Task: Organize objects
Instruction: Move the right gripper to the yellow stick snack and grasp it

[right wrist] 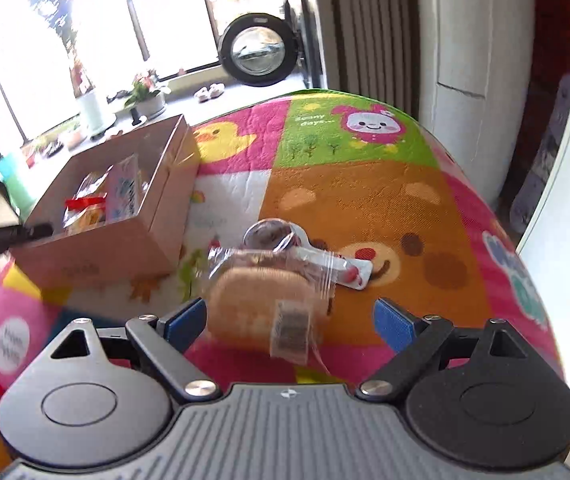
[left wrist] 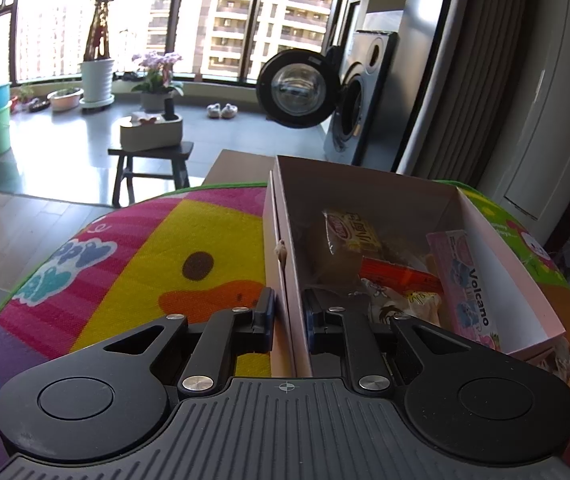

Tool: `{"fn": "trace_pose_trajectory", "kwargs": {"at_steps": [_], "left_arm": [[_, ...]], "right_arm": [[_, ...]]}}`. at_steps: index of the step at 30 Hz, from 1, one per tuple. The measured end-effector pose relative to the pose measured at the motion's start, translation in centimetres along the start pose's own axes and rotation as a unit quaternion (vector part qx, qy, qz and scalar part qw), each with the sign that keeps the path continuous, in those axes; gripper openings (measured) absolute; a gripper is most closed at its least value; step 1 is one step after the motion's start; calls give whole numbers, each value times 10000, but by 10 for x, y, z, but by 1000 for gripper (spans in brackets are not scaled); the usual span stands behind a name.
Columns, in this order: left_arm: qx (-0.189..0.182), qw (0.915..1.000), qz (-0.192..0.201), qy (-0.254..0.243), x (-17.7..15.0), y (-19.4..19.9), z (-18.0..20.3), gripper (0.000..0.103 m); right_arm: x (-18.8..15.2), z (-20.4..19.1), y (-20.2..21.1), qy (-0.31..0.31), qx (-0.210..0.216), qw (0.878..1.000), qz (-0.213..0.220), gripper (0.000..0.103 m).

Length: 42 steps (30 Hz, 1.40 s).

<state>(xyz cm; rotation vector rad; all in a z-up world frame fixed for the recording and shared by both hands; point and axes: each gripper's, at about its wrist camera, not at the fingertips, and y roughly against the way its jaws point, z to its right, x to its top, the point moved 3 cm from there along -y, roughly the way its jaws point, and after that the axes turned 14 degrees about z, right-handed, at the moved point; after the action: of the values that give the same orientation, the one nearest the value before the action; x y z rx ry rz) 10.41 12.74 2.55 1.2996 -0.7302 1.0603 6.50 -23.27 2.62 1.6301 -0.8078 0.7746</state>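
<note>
The left tongs (left wrist: 288, 312) are seen clenched on the near left wall of an open pale pink cardboard box (left wrist: 285, 216), one black finger (left wrist: 263, 316) outside the wall and the other inside. The box is set on a bench covered by a bright cartoon-printed mat (left wrist: 145, 264) bearing a yellow duck, pink stripes and a brown bear. Snack packets are held inside the box: a pink carton lettered "Volcano" (left wrist: 467, 280) stood against the right wall, an orange-red wrapper (left wrist: 397, 274) at the middle, a pale patterned packet (left wrist: 405, 304) nearest the tongs and a yellow-labelled clear pouch (left wrist: 351, 232) further back.

The right tongs (right wrist: 289, 318) are shown released, their blue-padded fingers (right wrist: 187, 322) spread wide on either side of a round brown bun sealed in clear plastic (right wrist: 261, 300) with a barcode label, which lies on the mat between them; whether it is touched by either pad cannot be told. Just behind the bun, a small clear-lidded cup with a red-and-white label (right wrist: 285, 240) is laid on the bear's face. The same box (right wrist: 97, 248) is seen to the left in the right wrist view, well apart from the bun.

Beyond the bench, a dark wooden stool carrying a beige tray (left wrist: 151, 136), potted plants (left wrist: 97, 76) and an open front-loading washing machine (left wrist: 325, 92) are lit by tall windows.
</note>
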Motion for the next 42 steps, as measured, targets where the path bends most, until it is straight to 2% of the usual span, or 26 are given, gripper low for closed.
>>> {"fn": "trace_pose_trajectory", "kwargs": {"at_steps": [2,5,7,11,14,21,25,27,29,32,33,36,38,42], "left_arm": [[20,10000,2,-48,1,1,2,16],[16,9999,38,-100,2,4,3,15],[39,9999,116,-109,5,6,4,14],[109,9992,310,-207,9,10,7,13],[160,9987,334,-351,8,9,11,11],[241,9984,341,-392,7,8,12,11],[301,9982,309,-427,7,7,14,11],[325,9981,287,-433,7,7,14,11],[362,9978,267,-487,7,7,16,11],[411,9972,259,-565,7,7,18,11],[425,9971,259,-571,7,7,19,11],[462,9968,273,-587,6,7,20,11],[470,9967,276,-597,6,7,20,11],[433,9971,259,-562,6,8,18,11]], "right_arm": [[-4,-7,-7,-29,71,9999,-66,91],[-13,-34,-3,223,772,9965,-221,92],[-17,-48,7,566,975,9935,-186,92],[-19,-55,22,1246,546,9907,47,93],[-22,-46,30,1353,290,9904,25,98],[-43,-25,38,1016,230,9941,-297,98],[-58,-34,36,896,471,9941,-392,97],[-63,-41,36,1010,621,9921,-399,93],[-67,-47,36,1258,663,9892,-365,83],[-66,-45,35,1563,572,9856,-313,69],[-64,-41,35,1612,482,9854,-277,67],[-56,-27,31,1803,-63,9835,-115,65],[-51,-14,29,1684,-365,9850,-95,65],[-49,3,27,1130,-355,9927,-212,65]]}}
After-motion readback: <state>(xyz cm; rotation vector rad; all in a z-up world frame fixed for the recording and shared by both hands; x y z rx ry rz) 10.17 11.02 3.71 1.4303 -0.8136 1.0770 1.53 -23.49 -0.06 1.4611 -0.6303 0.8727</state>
